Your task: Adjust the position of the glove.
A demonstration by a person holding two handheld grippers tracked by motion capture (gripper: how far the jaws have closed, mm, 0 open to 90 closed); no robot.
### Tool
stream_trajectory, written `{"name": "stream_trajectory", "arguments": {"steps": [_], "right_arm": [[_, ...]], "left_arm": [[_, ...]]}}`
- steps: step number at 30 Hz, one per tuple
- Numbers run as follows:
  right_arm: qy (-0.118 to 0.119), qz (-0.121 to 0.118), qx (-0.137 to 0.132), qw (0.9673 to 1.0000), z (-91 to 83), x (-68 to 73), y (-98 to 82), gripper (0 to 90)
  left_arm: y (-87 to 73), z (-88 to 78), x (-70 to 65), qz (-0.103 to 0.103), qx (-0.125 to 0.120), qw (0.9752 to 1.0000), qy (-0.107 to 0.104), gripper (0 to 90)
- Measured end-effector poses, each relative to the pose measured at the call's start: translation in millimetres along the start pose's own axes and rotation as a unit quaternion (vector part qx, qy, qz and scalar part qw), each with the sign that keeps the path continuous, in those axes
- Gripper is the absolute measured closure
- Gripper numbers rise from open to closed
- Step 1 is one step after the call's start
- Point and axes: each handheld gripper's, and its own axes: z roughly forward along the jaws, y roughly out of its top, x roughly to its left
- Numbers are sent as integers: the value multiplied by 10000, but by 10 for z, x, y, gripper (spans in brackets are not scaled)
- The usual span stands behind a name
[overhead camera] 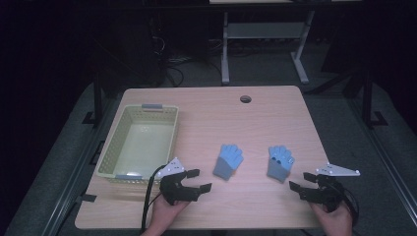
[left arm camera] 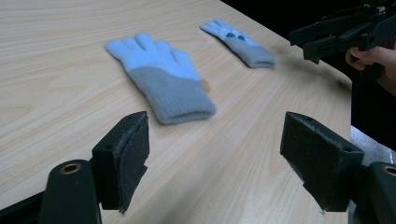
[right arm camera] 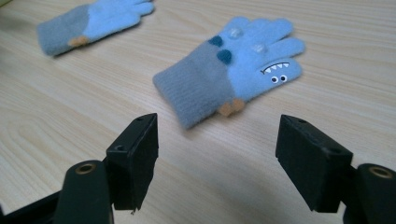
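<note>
At the left of the high view a pale green basket [overhead camera: 139, 142] sits empty, its open top facing up, probably the place where the gloves will go. Below its lower right corner the left gripper [overhead camera: 200, 180] hovers with jaws apart and nothing between them, aimed at the left glove [overhead camera: 228, 161], which lies flat at centre frame, cuff toward the person for an easy pinch. Right of it lies the right glove [overhead camera: 281, 162], likewise flat. At lower right, the right gripper [overhead camera: 303, 181] faces that cuff, jaws apart, empty.
</note>
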Motion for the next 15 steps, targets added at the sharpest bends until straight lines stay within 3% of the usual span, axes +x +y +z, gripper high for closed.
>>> {"name": "stream_trajectory", "arguments": {"steps": [8,14,15], "right_arm": [[-41,-3,-27,10000,-27,17,-1,291],[-61,-147,-11,9999,-27,45,75,279],[-85,-272,4,9996,-21,61,127,280]], "left_arm": [[-25,-1,-29,15,42,10000,-58,234],[-26,-48,-47,68,-5,10000,-32,235],[-32,-55,-47,57,17,10000,-34,234]]}}
